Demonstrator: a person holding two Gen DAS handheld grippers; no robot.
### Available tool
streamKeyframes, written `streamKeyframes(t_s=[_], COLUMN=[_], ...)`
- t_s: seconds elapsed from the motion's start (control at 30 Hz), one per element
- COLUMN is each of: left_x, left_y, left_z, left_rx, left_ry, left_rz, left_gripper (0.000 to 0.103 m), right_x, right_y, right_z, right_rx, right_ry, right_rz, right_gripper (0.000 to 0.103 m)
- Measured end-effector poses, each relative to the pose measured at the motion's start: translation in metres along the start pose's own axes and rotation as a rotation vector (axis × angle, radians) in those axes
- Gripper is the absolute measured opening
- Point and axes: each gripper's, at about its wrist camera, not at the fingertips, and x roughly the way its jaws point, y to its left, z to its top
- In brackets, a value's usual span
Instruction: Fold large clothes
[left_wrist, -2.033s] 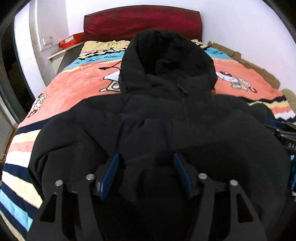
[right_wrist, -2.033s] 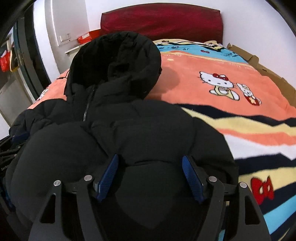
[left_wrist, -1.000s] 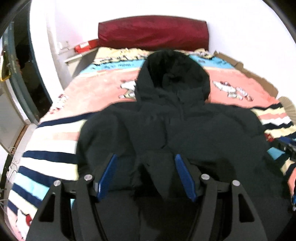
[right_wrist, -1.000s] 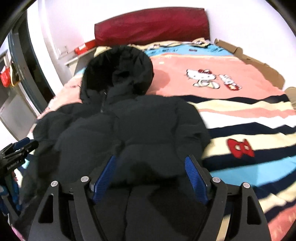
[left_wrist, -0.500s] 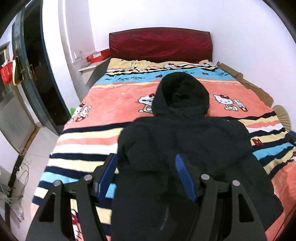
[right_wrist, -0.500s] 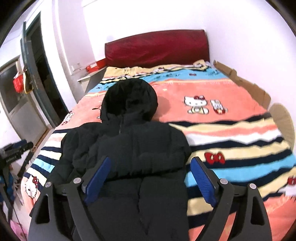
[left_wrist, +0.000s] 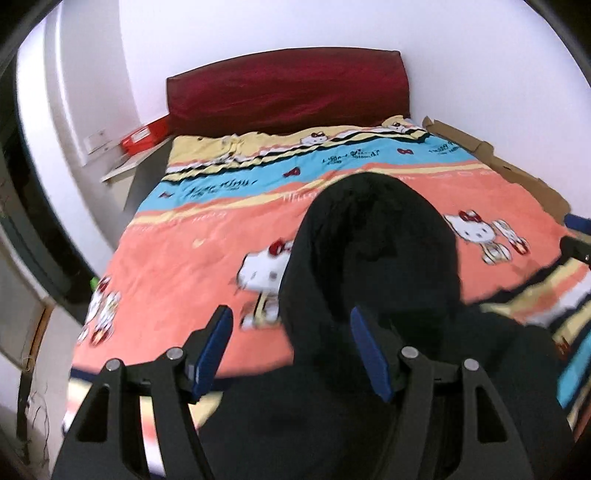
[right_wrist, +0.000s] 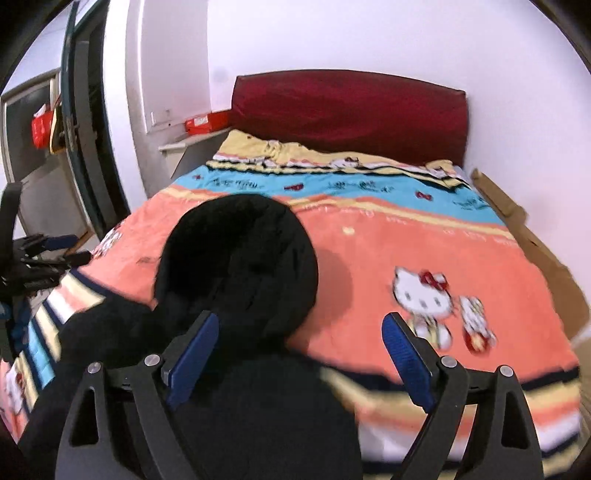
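The black jacket (left_wrist: 369, 369) lies spread on the bed (left_wrist: 184, 258), filling the lower middle and lower right of the left view, its hood (left_wrist: 373, 251) pointing toward the red headboard (left_wrist: 288, 88) at the top. Both tongs stand apart with nothing between the blue pads: the left tongs (left_wrist: 291, 350) hover at the bottom centre over the hood's left edge, the right tongs (right_wrist: 301, 358) at the bottom centre of the other view, over the hood's right side and the orange blanket (right_wrist: 424, 251). The pictures are blurred, so I would guess the hands are travelling fast, and that looks like the main risk: a hurried grab could pinch the blanket along with the puffy cloth, or catch only one thin layer and let it slip. The hood is bulky and will likely spring back open if folded without being pressed flat. The two tongs could also pull unevenly and skew the fold.
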Motion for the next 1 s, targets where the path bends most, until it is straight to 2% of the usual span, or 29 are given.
streamKeyframes(t_s=[0.1, 0.23, 0.37, 0.57, 0.67, 0.7, 0.73, 0.77, 0.8, 0.83, 0.87, 1.0], left_x=[0.051, 0.101, 0.143, 0.189, 0.200, 0.202, 0.204, 0.207, 0.207, 0.205, 0.200, 0.173], left_y=[-0.003, -0.004, -0.003, 0.006, 0.010, 0.009, 0.009, 0.009, 0.009, 0.009, 0.009, 0.006], left_z=[0.022, 0.044, 0.058, 0.055, 0.049, 0.047, 0.045, 0.043, 0.042, 0.040, 0.038, 0.027], left_rx=[-0.032, -0.055, -0.072, -0.117, -0.138, -0.138, -0.136, -0.136, -0.138, -0.138, -0.136, -0.138], left_ry=[0.012, 0.035, 0.066, 0.098, 0.100, 0.102, 0.105, 0.117, 0.120, 0.117, 0.107, 0.081], left_rz=[-0.030, -0.054, -0.065, -0.107, -0.135, -0.138, -0.143, -0.155, -0.157, -0.159, -0.160, -0.175], left_gripper=[0.065, 0.065, 0.065, 0.065, 0.063, 0.059, 0.044, 0.028, 0.023, 0.015, 0.013, 0.011], right_x=[0.051, 0.106, 0.155, 0.226, 0.254, 0.259, 0.267, 0.270, 0.272, 0.273, 0.271, 0.245], right_y=[-0.012, -0.015, -0.014, -0.002, 0.006, 0.008, 0.010, 0.013, 0.015, 0.019, 0.022, 0.029], right_z=[0.006, 0.018, 0.040, 0.054, 0.056, 0.055, 0.054, 0.052, 0.052, 0.051, 0.050, 0.045], right_rx=[0.058, 0.027, 0.018, 0.029, 0.031, 0.036, 0.044, 0.047, 0.044, 0.038, 0.033, 0.027], right_ry=[0.002, 0.042, 0.072, 0.127, 0.145, 0.153, 0.165, 0.173, 0.182, 0.186, 0.185, 0.155], right_rz=[0.028, 0.002, 0.013, 0.042, 0.028, 0.028, 0.039, 0.049, 0.051, 0.061, 0.070, 0.118], right_gripper=[0.089, 0.089, 0.090, 0.094, 0.094, 0.091, 0.083, 0.052, 0.034, 0.029, 0.020, 0.013])
